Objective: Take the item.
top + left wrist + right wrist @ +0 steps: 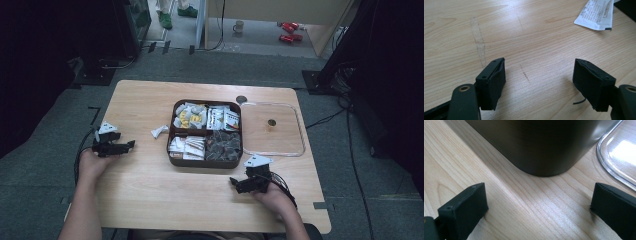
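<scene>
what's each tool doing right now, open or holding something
Left tool: open, holding nothing, over bare table with a white packet ahead.
Right tool: open, holding nothing, facing the brown box corner.

Bare table (pixel 150 185) near edge; tray (pixel 172 159) and lid (pixel 300 145) block centre-right

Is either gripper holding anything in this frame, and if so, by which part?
Nothing is held. The left gripper and the right gripper both stand open over bare table, their fingers wide apart with nothing between them.
</scene>
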`<state>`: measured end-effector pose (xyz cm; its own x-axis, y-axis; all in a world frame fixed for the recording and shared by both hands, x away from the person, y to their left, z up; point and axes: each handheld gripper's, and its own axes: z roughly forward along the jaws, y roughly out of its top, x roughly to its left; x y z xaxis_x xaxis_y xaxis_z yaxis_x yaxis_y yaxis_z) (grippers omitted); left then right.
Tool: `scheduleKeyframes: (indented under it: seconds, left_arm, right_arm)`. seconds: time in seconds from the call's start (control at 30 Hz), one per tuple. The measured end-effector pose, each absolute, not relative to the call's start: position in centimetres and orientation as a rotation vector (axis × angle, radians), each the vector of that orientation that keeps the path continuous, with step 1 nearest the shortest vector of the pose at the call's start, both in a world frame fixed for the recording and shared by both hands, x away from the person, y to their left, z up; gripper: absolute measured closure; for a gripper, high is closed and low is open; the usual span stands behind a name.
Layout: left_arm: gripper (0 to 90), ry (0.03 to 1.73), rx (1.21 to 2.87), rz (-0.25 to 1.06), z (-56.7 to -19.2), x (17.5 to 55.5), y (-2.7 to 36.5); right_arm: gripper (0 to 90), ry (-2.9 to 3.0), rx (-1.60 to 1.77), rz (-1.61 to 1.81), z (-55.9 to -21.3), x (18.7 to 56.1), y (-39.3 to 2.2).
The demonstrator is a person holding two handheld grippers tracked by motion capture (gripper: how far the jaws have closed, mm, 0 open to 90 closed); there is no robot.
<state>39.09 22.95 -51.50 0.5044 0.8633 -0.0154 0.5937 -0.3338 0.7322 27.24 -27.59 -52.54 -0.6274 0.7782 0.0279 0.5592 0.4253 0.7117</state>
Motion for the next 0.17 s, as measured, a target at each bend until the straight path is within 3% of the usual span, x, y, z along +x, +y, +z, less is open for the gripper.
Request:
scheduleKeyframes:
  seconds: [0.17]
  left_arm:
    - [20.5, 1.192, 2.052, 0.519, -51.67, 39.04, 22.65]
  right_arm:
    - [0.3, 2.378, 1.155, 1.013, -52.54, 27.24, -27.59]
